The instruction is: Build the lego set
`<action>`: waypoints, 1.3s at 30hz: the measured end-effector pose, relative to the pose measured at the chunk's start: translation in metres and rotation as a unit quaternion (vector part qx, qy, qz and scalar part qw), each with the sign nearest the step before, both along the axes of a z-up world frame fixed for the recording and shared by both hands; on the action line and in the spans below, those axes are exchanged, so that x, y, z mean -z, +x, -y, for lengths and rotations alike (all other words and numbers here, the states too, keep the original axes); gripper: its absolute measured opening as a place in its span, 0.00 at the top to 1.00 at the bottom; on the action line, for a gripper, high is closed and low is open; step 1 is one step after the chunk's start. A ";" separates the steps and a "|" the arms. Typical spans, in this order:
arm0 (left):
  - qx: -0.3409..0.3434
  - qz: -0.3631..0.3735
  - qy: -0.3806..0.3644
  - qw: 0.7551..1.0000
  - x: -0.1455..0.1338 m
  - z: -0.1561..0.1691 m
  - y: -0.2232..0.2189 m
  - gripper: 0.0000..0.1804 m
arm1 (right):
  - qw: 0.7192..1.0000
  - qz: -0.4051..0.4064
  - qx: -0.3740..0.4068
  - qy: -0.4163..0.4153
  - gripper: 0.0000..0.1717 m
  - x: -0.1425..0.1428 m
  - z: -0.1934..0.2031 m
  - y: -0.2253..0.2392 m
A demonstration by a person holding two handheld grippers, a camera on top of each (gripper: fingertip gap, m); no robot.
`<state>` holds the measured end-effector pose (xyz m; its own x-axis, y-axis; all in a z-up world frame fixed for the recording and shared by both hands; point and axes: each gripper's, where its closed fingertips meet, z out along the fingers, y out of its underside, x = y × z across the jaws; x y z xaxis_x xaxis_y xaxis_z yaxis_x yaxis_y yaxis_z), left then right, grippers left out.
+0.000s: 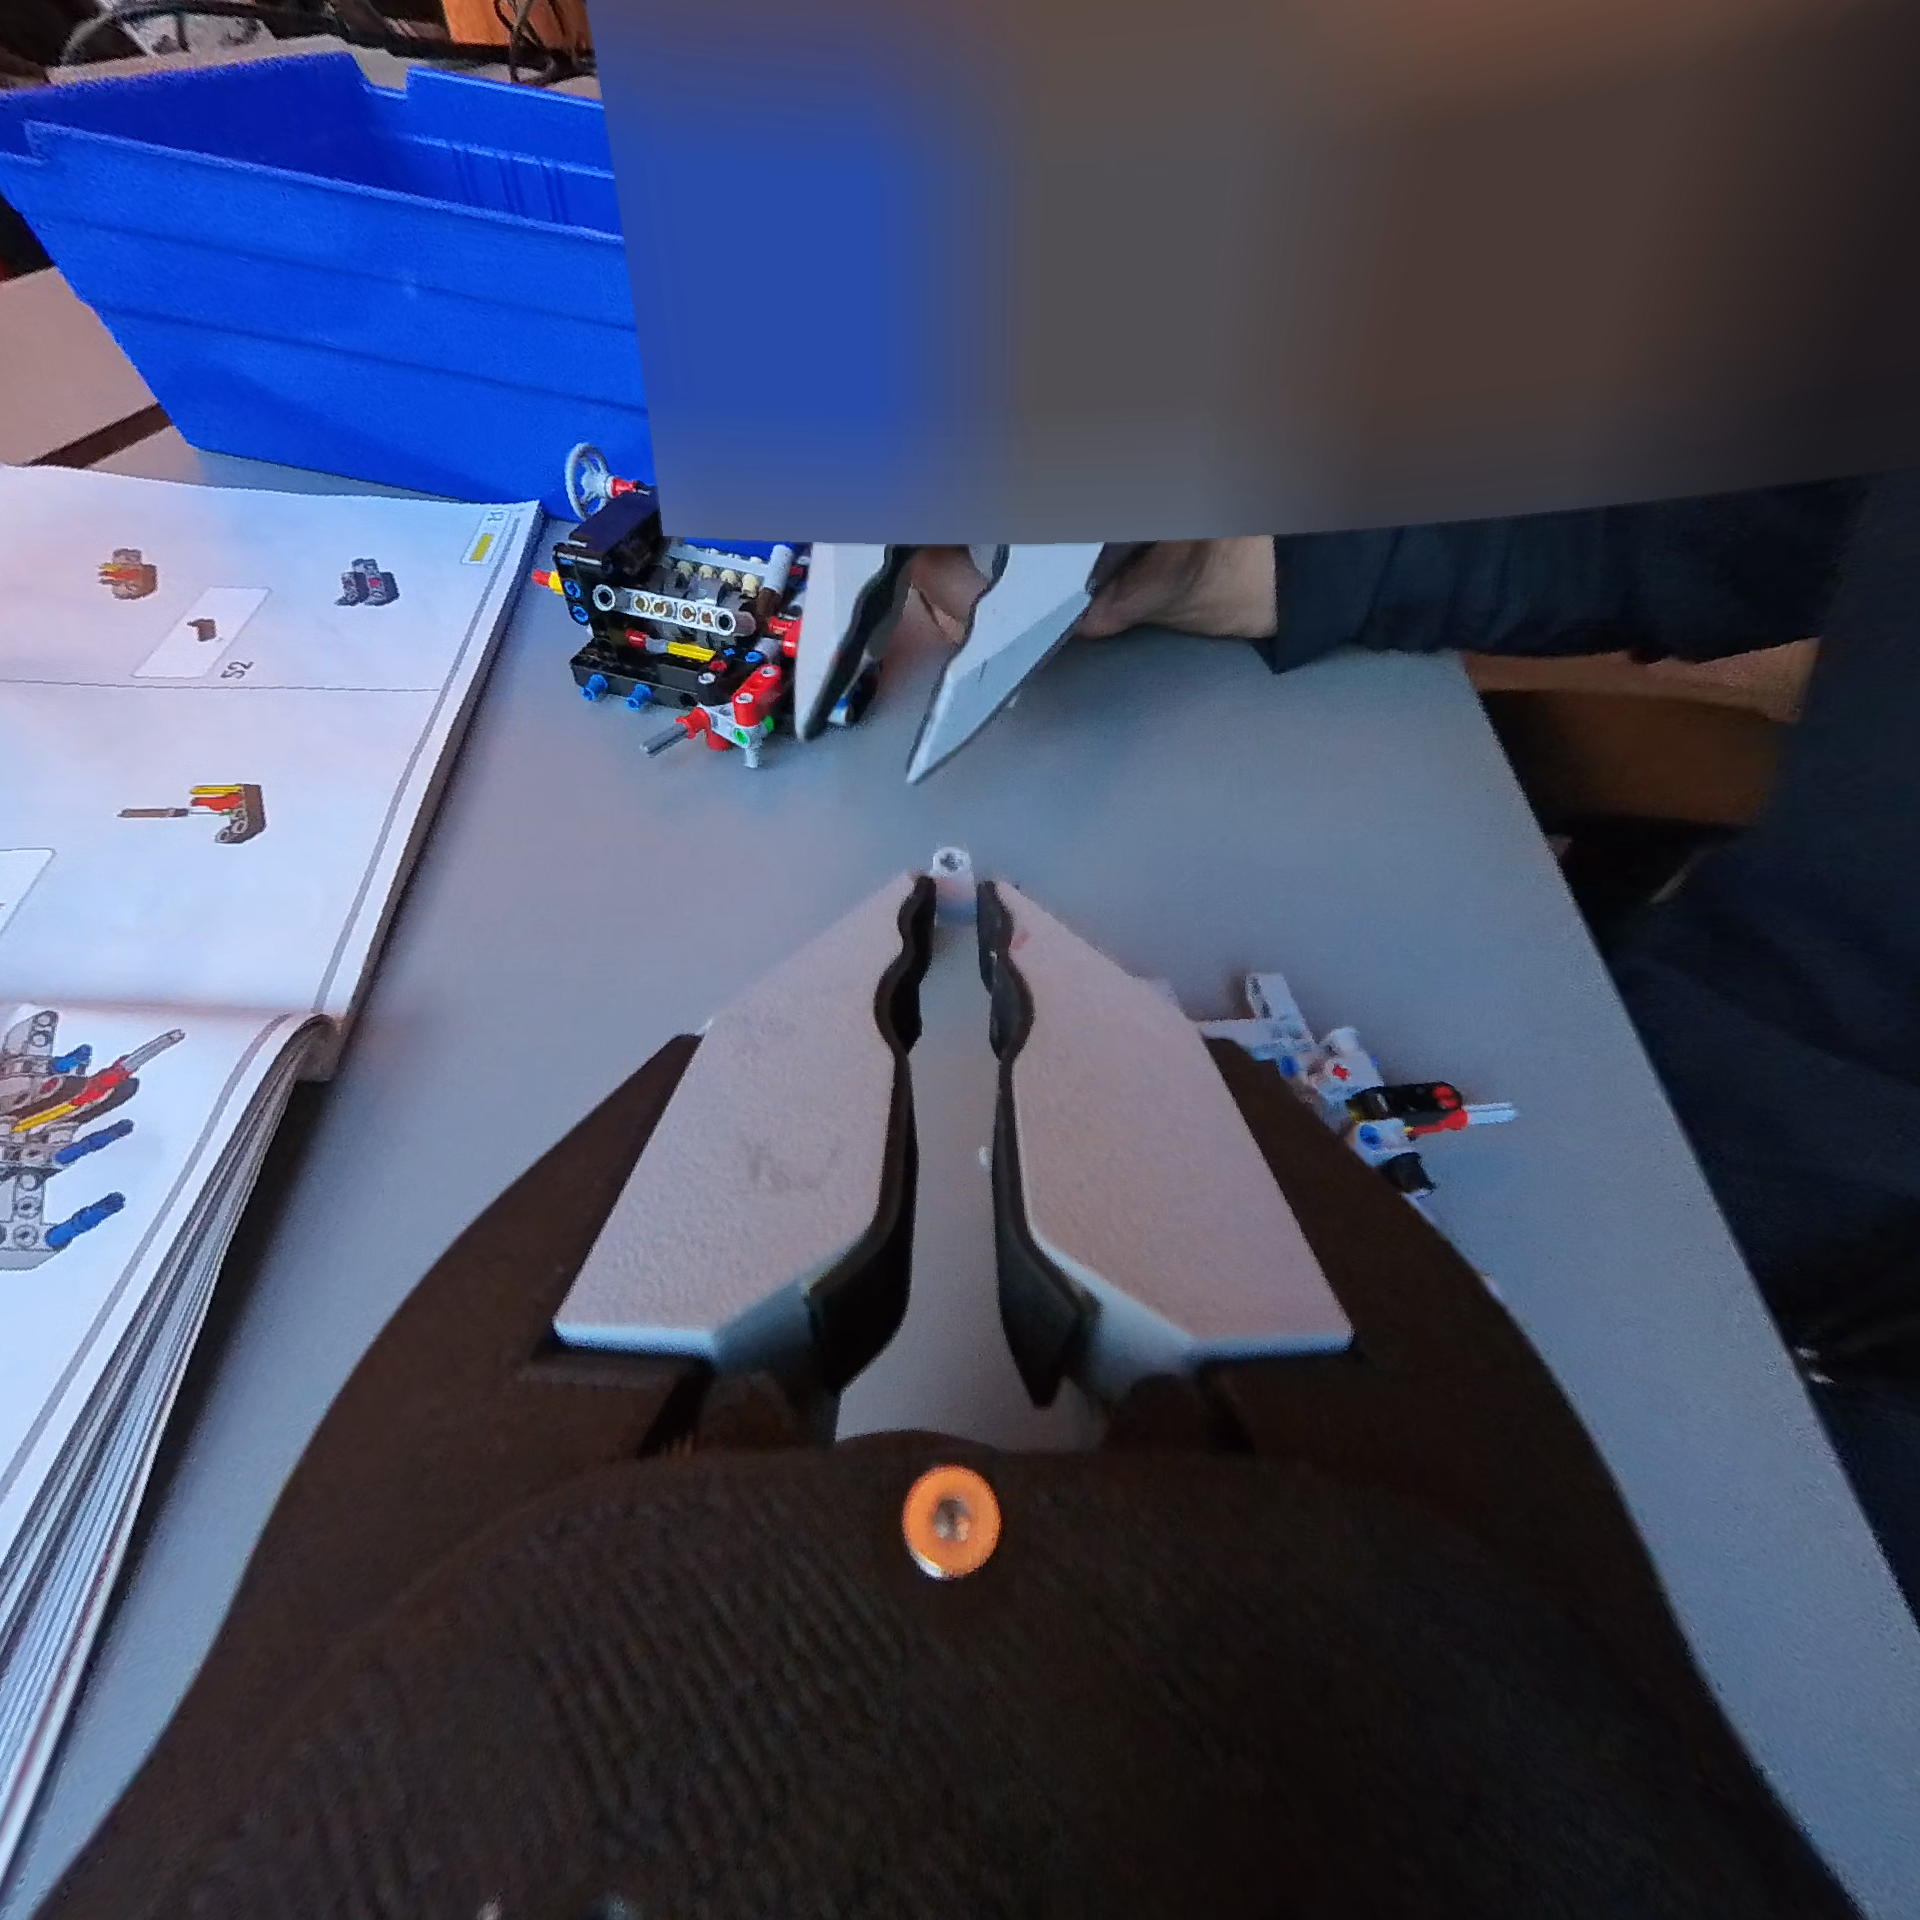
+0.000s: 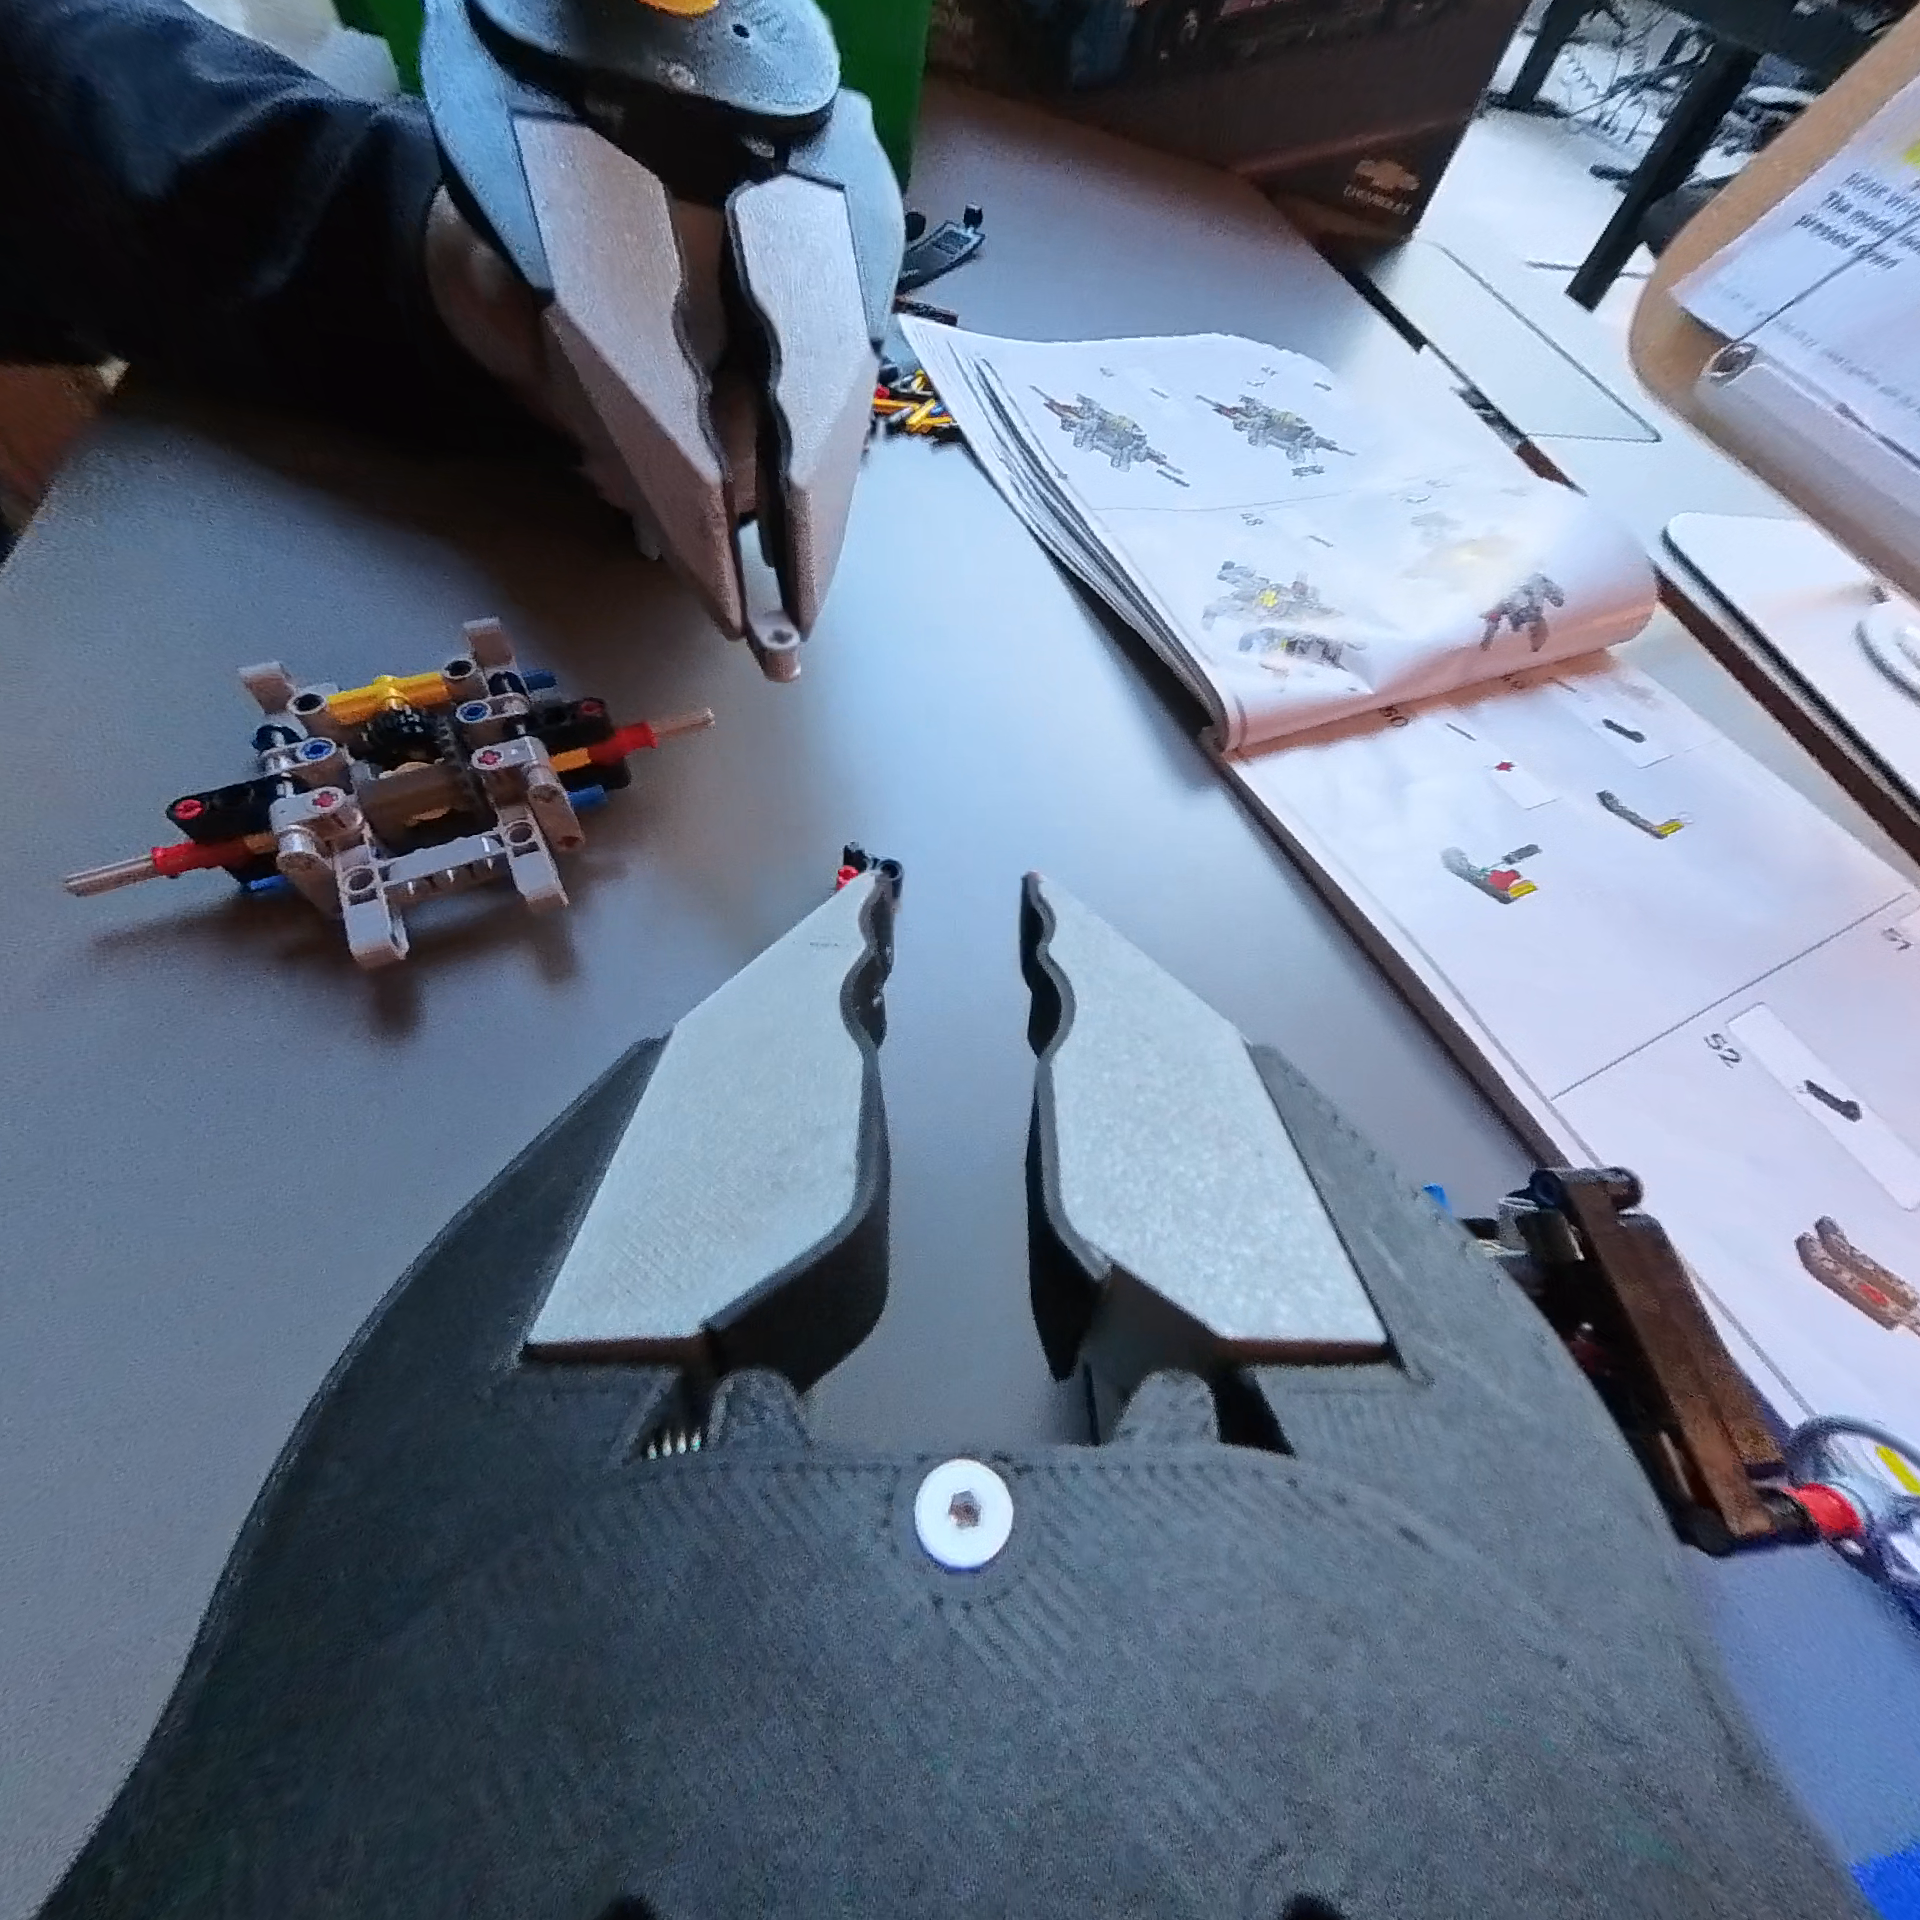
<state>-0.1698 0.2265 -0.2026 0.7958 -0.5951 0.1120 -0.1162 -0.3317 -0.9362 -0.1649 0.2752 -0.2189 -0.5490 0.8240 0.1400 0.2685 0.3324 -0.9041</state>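
Observation:
My left gripper is shut on a small light grey connector piece, which it holds above the grey table. The right wrist view shows the same gripper pointing down, with the piece sticking out of its tips. My right gripper is open with nothing between its pads. A small black and red piece lies at its left fingertip, unclamped. A grey frame assembly with axles lies to its left. In the left wrist view the right gripper stands beside a black assembly.
An open instruction booklet lies along one table side. A blue bin stands behind the black assembly. The grey frame assembly lies right of my left gripper. A cardboard box and loose pieces lie beyond. The tips of one gripper are about 6 cm away from the tips of the other.

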 end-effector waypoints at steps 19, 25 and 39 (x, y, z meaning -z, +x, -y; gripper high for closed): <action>-0.010 -0.068 0.066 0.995 -0.008 -0.004 0.002 0.97 | 0.985 -0.040 0.158 -0.048 0.85 -0.017 -0.038 -0.009; -0.016 -0.071 0.053 0.996 -0.007 -0.002 -0.001 0.97 | 0.984 -0.023 0.172 -0.043 0.83 -0.012 -0.042 -0.016; -0.037 -0.062 0.045 0.996 -0.010 -0.002 -0.004 0.97 | 0.997 -0.020 0.034 -0.067 0.85 -0.016 0.000 -0.038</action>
<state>-0.1735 0.2280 -0.1928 0.8422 -0.5375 -0.0414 -0.2111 -0.2582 -0.9427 -0.2031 0.2754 -0.2027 -0.4866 0.8724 0.0459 0.2496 0.1892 -0.9497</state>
